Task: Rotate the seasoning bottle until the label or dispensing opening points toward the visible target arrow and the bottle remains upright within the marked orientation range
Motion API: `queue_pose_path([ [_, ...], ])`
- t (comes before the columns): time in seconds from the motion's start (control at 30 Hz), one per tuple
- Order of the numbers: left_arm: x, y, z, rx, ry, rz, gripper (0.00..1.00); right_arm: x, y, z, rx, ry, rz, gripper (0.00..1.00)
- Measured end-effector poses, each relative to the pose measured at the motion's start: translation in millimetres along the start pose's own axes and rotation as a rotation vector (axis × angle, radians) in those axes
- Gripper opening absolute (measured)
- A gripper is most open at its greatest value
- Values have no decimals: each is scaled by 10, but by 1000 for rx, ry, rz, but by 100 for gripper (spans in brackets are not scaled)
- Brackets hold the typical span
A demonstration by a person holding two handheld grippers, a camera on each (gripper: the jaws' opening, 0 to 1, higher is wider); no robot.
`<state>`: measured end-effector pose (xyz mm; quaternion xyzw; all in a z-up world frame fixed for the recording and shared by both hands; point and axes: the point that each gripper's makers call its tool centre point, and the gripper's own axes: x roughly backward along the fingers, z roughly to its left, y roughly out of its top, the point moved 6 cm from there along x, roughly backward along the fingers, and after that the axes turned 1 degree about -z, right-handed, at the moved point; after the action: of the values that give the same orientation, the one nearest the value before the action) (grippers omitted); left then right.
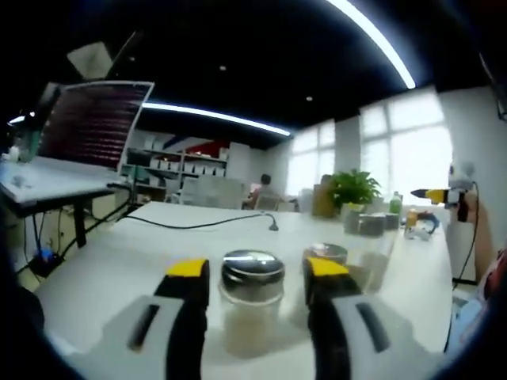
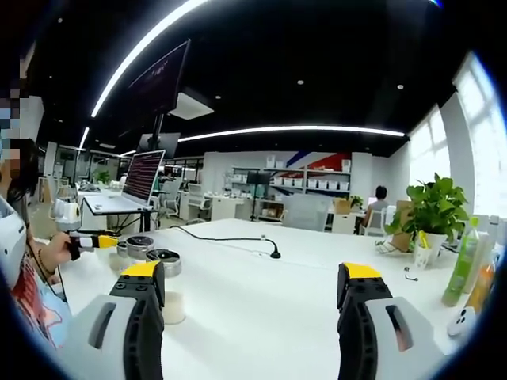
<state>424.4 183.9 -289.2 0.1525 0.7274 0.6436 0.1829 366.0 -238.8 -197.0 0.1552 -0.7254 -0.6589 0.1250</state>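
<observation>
No legible text anywhere.

The seasoning bottle (image 1: 252,297) shows blurred, its label unreadable, its base hidden between the tongs (image 1: 257,273).

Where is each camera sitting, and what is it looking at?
Left gripper view: rides on the left gripper, looking across the white table at the seasoning bottle between its open jaws; the right gripper shows far right.
Right gripper view: rides on the right gripper, jaws open over the table, facing the black cable and plant; a hand holds the left gripper.
Shared: table, plant, bottle.
</observation>
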Motion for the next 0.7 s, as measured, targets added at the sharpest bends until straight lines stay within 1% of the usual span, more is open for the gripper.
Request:
queue_pose_path([
  [0.13,-3,-26,17,-6,10,17,50,25,12,-2,3,-10,-2,94],
  [0.17,-5,-30,29,-19,16,21,50,29,13,-7,-3,-16,-3,95],
  [0.23,-5,-23,41,-8,21,15,49,37,7,-22,-3,-25,3,95],
  [0.33,-20,-3,20,-11,7,10,44,43,14,-39,4,-32,1,95],
  [0.5,-29,-19,21,-24,12,17,36,35,-1,-27,-2,-20,10,95],
  [0.53,-22,-8,33,-24,9,9,36,33,-5,-23,-4,-18,11,95],
  [0.63,4,-9,33,-12,13,14,35,34,-9,-20,-5,-15,13,95],
  [0.7,16,-11,20,-27,14,20,35,36,-7,-19,-4,-16,12,95],
])
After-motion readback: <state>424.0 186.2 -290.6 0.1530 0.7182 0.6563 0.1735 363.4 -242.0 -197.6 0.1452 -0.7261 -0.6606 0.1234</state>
